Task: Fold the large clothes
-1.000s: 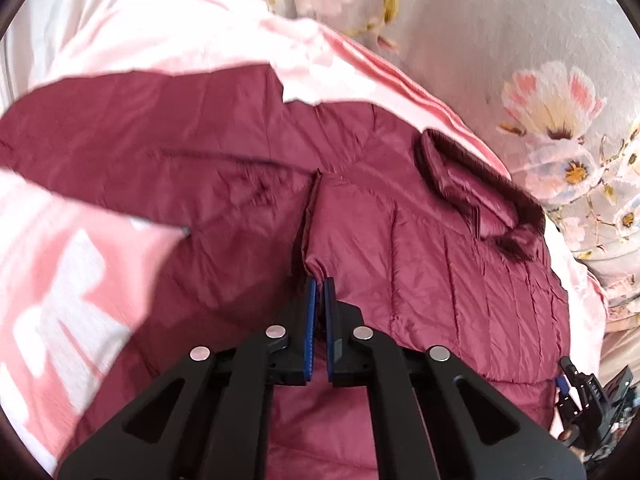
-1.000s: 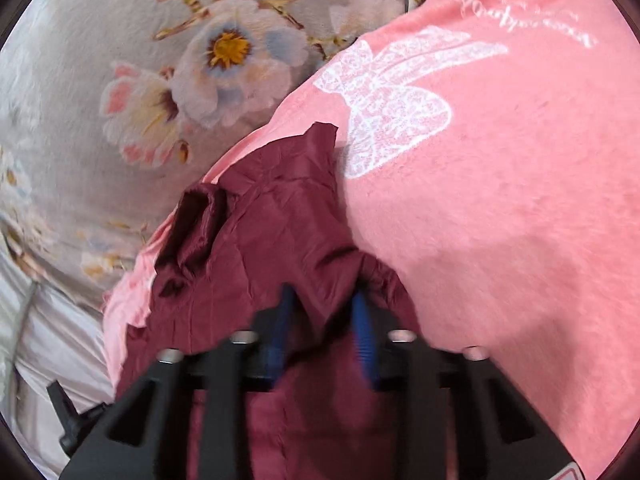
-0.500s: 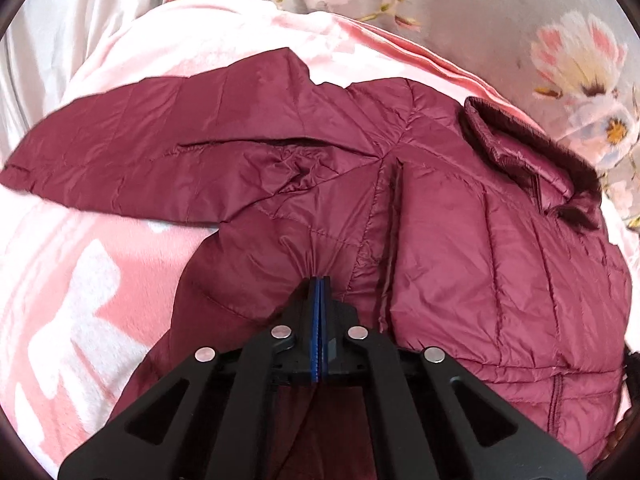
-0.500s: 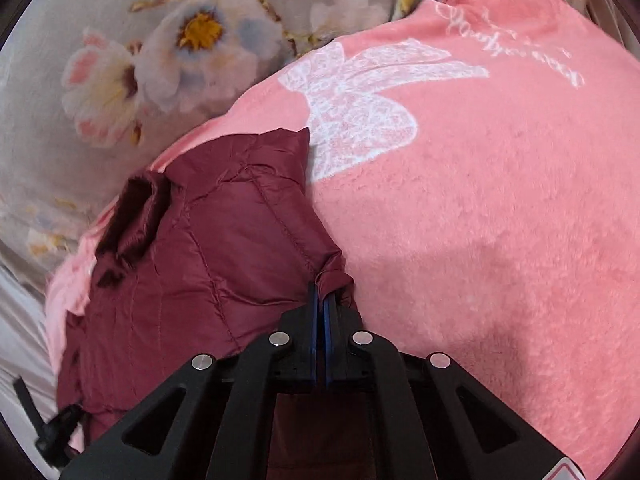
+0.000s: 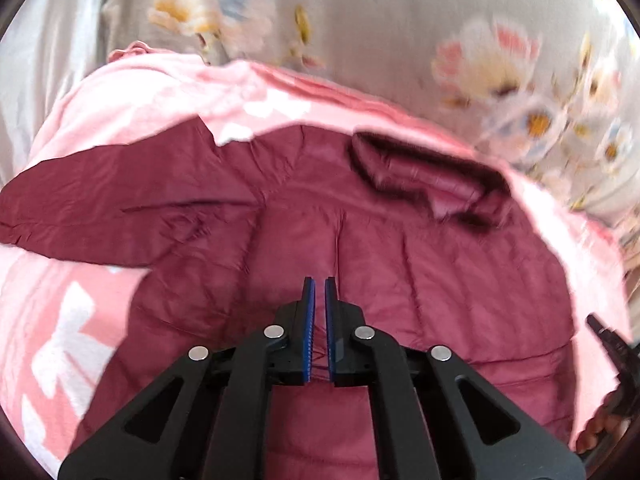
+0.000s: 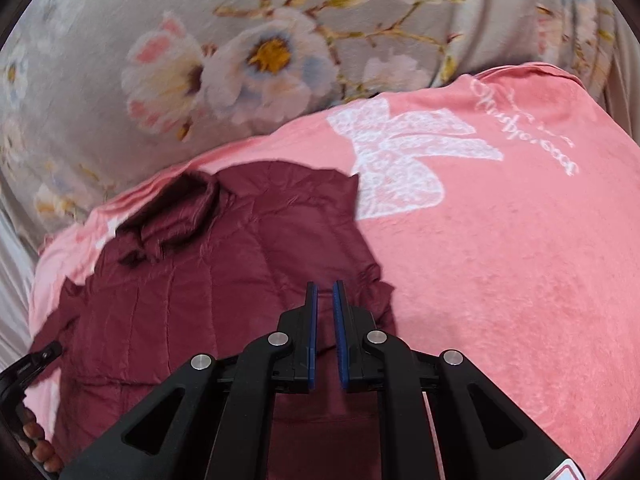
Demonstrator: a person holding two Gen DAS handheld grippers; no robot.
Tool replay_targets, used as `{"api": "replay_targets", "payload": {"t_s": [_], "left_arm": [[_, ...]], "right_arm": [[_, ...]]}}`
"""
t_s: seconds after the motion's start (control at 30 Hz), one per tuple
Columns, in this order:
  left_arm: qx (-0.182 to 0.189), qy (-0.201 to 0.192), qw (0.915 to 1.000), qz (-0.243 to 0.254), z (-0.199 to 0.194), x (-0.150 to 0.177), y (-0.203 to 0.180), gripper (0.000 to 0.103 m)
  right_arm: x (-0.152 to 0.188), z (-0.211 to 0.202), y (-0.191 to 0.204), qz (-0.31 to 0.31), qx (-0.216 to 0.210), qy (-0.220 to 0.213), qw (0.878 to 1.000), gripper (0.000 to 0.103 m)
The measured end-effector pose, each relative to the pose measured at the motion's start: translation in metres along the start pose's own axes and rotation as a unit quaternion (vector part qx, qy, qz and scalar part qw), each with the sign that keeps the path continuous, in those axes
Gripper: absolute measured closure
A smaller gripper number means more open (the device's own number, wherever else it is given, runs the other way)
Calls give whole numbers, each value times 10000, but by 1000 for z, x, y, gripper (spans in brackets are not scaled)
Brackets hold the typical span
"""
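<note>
The pink blanket (image 6: 500,280), spread over the flowered bedding (image 6: 120,40), is soft and plushy. I judge this the main risk: a pinch aimed at the jacket's edge could catch the blanket too and drag both, spoiling any fold.

The jacket (image 5: 420,280) is a dark red quilted one, slick and puffy. It lies flat on the blanket, with its neck end away from both cameras. Fabric like this tends to slide and spring back, so a folded panel may creep open again, and a shallow pinch may slip off.

Its long sleeve (image 5: 120,200) lies stretched out to the left over the blanket, creased near the shoulder. If it is folded in carelessly, it could bunch under the body.

The collar (image 5: 432,184) is rumpled and partly turned up. It may make a lump unless flattened.

The left tongs (image 5: 320,284) hang above the middle seam. They have just been opening to a narrow gap, with nothing between them. The right tongs (image 6: 325,286) hang over the gathered right edge, also just opened to a narrow gap and empty.
</note>
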State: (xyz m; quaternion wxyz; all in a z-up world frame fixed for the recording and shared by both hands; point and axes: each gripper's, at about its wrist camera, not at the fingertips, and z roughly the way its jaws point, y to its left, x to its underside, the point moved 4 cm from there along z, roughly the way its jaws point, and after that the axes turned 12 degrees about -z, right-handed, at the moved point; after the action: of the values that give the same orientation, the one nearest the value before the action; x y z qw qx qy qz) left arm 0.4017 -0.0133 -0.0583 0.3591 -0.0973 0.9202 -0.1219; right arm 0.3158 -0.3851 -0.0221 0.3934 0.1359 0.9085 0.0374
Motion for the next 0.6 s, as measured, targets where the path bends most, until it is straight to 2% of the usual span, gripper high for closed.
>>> {"api": "replay_targets", "payload": {"t_s": [0.07, 0.17, 0.37, 0.6], "left_arm": [[-281, 110, 9995, 81, 15, 10, 4, 98], [-517, 256, 9983, -25, 32, 18, 21, 98], [-557, 181, 9983, -54, 37, 24, 32, 98], [-644, 69, 9979, 29, 39, 27, 30, 98]], "right_arm": [[6, 11, 7, -185, 27, 180, 9997, 92], [16, 23, 8, -245, 74, 405, 9989, 92], [25, 36, 8, -184, 109, 623, 9978, 96], [28, 41, 18, -544, 516, 729, 9945, 98]]}}
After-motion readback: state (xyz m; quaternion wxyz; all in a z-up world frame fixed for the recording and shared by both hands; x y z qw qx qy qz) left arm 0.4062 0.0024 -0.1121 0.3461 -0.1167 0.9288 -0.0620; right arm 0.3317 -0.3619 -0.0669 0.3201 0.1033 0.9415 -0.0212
